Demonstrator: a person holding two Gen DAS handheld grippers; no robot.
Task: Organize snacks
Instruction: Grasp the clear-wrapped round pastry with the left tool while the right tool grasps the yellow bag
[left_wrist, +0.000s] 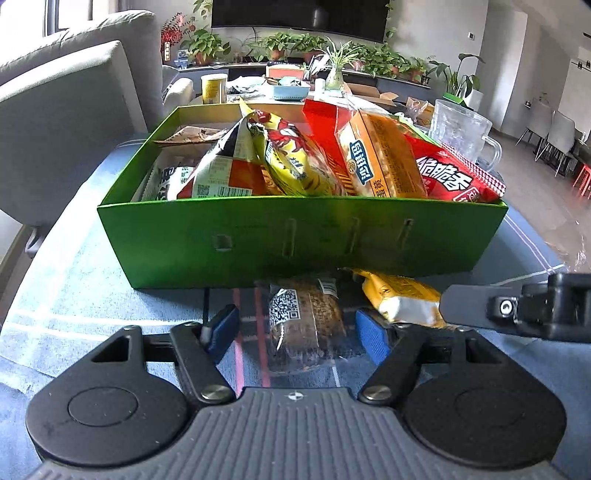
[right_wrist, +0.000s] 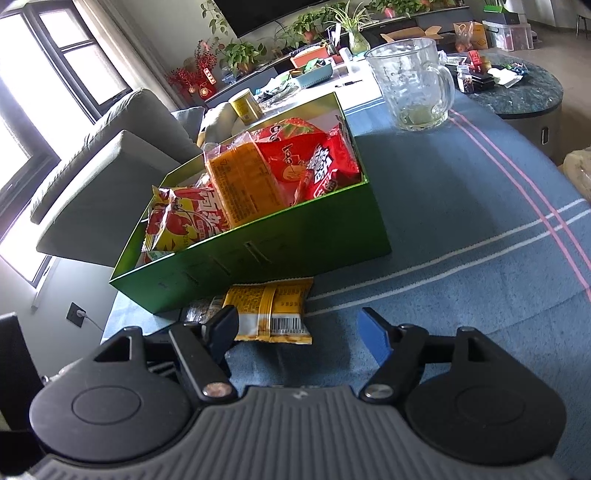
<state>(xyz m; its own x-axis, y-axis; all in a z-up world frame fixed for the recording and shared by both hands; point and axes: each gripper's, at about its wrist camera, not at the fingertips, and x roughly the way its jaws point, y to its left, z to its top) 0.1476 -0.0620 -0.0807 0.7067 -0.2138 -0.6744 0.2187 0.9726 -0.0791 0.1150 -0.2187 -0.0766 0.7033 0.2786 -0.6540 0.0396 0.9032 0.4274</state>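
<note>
1. A brown snack pack (left_wrist: 304, 325) in clear wrap lies flat on the tabletop (left_wrist: 92, 295), just in front of the green box (left_wrist: 295, 240).
2. A yellow pack (right_wrist: 269, 310) lies right beside the brown one, to its right, with its far end at the foot of the box.
3. The green box is full of snack bags. An orange pack (left_wrist: 384, 162) leans up in the middle, a red bag (left_wrist: 454, 177) is on its right, and a red and yellow bag (left_wrist: 295, 155) is on its left.
4. The left gripper (left_wrist: 301, 330) is low over the brown pack. Its jaws are partly open, one on each side of the pack. The blue pads (left_wrist: 373, 336) do not press on the pack, so it holds nothing.
5. The right gripper (right_wrist: 297, 326) is near the yellow pack. Its jaws are wide open and hold nothing. The left jaw is over the near left corner of the yellow pack, and the other jaw is over the bare cloth.
6. Part of the right gripper shows at the right edge of the left view, close by the yellow pack.
7. A blue cloth with white and pink stripes covers the tabletop.
8. A big glass mug (right_wrist: 413, 88) stands behind the box on the right, well apart from the packs.
9. A grey sofa (right_wrist: 103, 166) is beside the tabletop on the left. Lots of green plants (left_wrist: 288, 44) line the far wall under a dark screen.
</note>
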